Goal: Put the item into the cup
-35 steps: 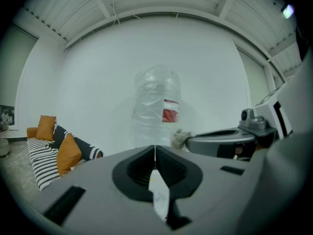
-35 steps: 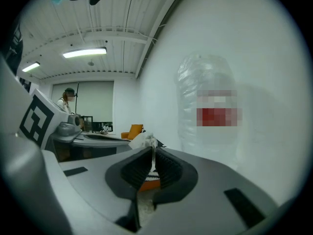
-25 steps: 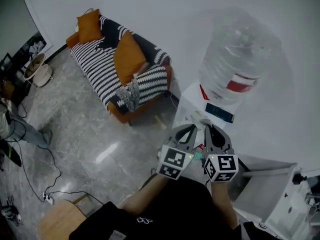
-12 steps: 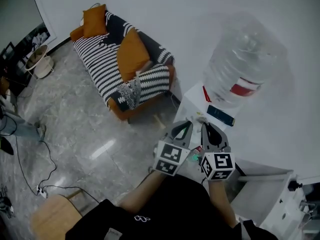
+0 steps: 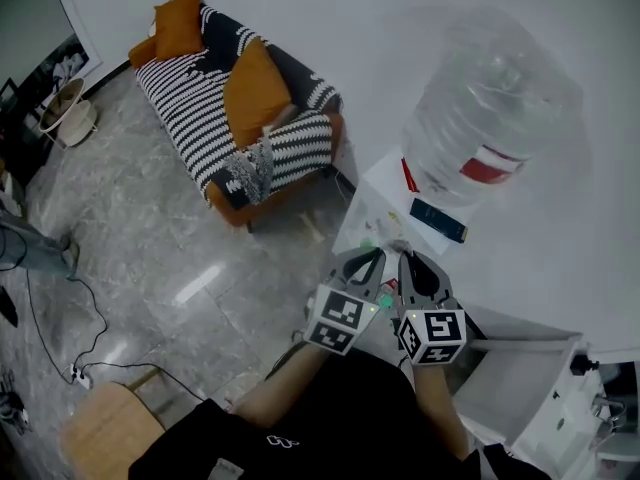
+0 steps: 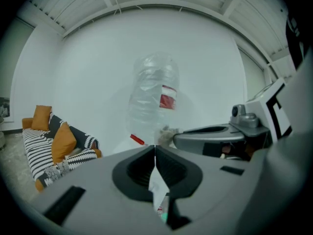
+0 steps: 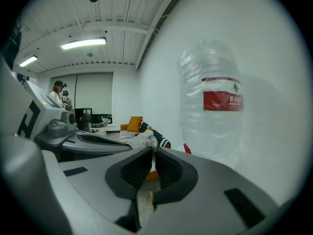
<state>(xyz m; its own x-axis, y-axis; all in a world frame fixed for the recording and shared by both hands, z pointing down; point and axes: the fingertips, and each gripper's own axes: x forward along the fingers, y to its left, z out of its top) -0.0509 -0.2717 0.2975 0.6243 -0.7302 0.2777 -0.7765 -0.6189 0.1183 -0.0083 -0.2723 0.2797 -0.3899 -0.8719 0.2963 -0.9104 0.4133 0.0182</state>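
Observation:
In the head view my left gripper [image 5: 371, 256] and right gripper [image 5: 407, 259] are held side by side, tips nearly touching, over the front of a white water dispenser [image 5: 372, 196]. The left gripper [image 6: 155, 149] is shut on a thin white packet [image 6: 157, 190] with a green end that shows between its jaws. My right gripper [image 7: 152, 151] is shut too, and a crumpled white end of the packet [image 7: 145, 140] sticks out past its tips. That same crumpled end [image 6: 168, 133] appears in the left gripper view at the right gripper's tips. No cup is in view.
A big clear water bottle [image 5: 490, 118] with a red label stands on the dispenser, with a dark blue flat object [image 5: 438, 220] beside it. A striped sofa [image 5: 215, 123] with orange cushions is at the left, a wooden stool [image 5: 100, 438] at the lower left, and a white bin [image 5: 510, 378] at the right.
Both grippers have stayed shut and close together; they sit slightly lower in the head view, which has shifted a little.

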